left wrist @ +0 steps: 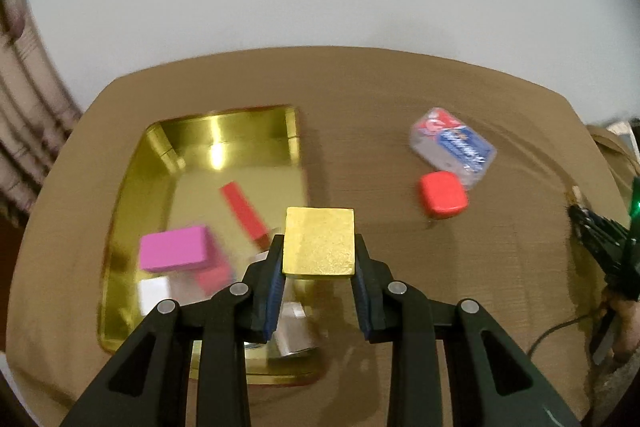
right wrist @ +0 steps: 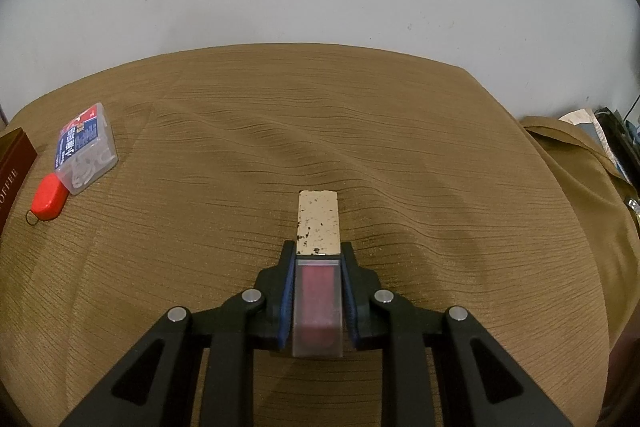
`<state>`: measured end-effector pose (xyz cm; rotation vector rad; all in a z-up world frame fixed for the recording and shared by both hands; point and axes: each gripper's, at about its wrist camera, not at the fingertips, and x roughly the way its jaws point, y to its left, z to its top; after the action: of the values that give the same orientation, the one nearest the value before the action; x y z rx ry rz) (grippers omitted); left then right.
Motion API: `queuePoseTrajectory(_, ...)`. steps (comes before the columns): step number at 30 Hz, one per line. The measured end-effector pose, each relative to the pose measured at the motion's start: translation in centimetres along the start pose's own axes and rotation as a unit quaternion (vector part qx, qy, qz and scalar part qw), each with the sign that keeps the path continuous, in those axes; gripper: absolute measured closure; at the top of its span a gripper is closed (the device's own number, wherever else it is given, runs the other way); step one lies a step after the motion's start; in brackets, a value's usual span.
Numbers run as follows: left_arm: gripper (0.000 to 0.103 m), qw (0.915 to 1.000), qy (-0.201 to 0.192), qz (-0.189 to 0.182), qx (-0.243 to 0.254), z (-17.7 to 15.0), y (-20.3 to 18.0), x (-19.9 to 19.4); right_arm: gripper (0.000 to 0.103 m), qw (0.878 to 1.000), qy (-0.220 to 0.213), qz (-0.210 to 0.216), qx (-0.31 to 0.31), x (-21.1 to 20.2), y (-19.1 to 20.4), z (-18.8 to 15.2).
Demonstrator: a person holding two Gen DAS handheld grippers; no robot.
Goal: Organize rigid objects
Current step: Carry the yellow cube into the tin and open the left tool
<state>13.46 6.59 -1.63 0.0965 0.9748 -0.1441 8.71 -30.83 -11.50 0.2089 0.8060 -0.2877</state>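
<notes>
We see the left gripper (left wrist: 319,259) clamped on a gold block (left wrist: 319,241) above the gold tray's (left wrist: 120,211) right edge, tray holding pink block (left wrist: 174,247) and red bar (left wrist: 243,211), while the right gripper (right wrist: 319,279) pinches a clear-capped cream stick (right wrist: 319,223) over the brown cloth (right wrist: 440,187).

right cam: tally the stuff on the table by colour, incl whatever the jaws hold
clear: 2, clip box and case shut in the right gripper jaws
red: 1, keyring tag
brown: 1, coffee box at the left edge
total: 4
</notes>
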Motion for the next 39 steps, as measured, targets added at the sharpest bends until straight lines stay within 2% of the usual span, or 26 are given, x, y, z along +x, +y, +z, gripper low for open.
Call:
queuePoseTrajectory(6,0.076,0.9993,0.012,0.017,-0.031,-1.1,4.1,0.1,0.082,1.0,0.0,0.0,-0.001,0.0,0.0,0.1)
queuePoseTrajectory(13,0.076,0.9985,0.021,0.026,-0.044,-2.4,6.4,0.6,0.082,1.0,0.0,-0.001,-0.002,0.0,0.0,0.1)
queuePoseTrajectory(28,0.076,0.9975,0.041,0.018,-0.056,-3.5,8.8,2.7,0.082,1.0,0.0,-0.006,-0.013,0.1,0.1,0.2)
queuePoseTrajectory(39,0.076,0.9971,0.042,0.018,-0.062,-3.7,9.3,2.7,0.082,1.0,-0.001,-0.008,-0.016,0.1,0.1,0.3)
